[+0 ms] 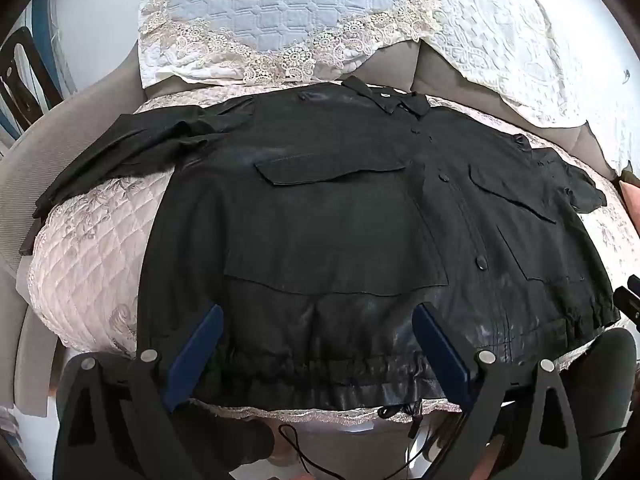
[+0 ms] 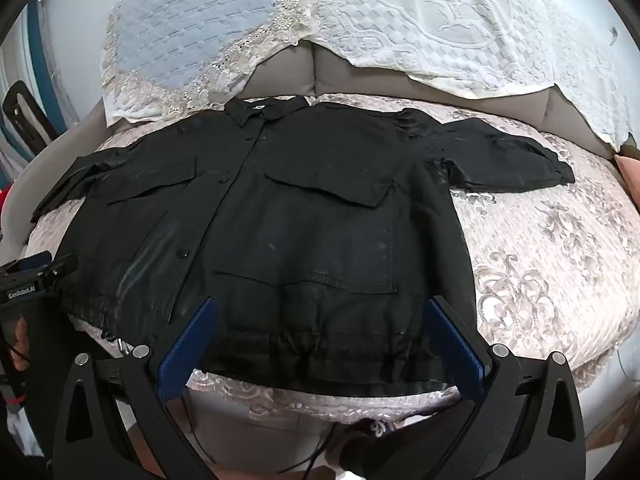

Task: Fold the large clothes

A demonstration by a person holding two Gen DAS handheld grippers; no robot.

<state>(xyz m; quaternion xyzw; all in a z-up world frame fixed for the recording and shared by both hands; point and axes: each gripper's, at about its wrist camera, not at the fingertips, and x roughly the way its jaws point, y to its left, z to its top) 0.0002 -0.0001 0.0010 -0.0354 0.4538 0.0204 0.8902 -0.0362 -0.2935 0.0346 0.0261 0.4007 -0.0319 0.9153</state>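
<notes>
A black jacket lies spread flat, front up, on a quilted sofa cover, collar far, elastic hem near, both sleeves out to the sides. It shows in the right wrist view too. My left gripper is open and empty, its blue pads above the hem on the jacket's left half. My right gripper is open and empty, its blue pads over the hem on the right half. The left gripper's body shows at the left edge of the right wrist view.
The pink quilted seat cover runs to the right of the jacket and also to the left. White and blue lace covers drape the grey sofa back. A pink cushion sits at far right.
</notes>
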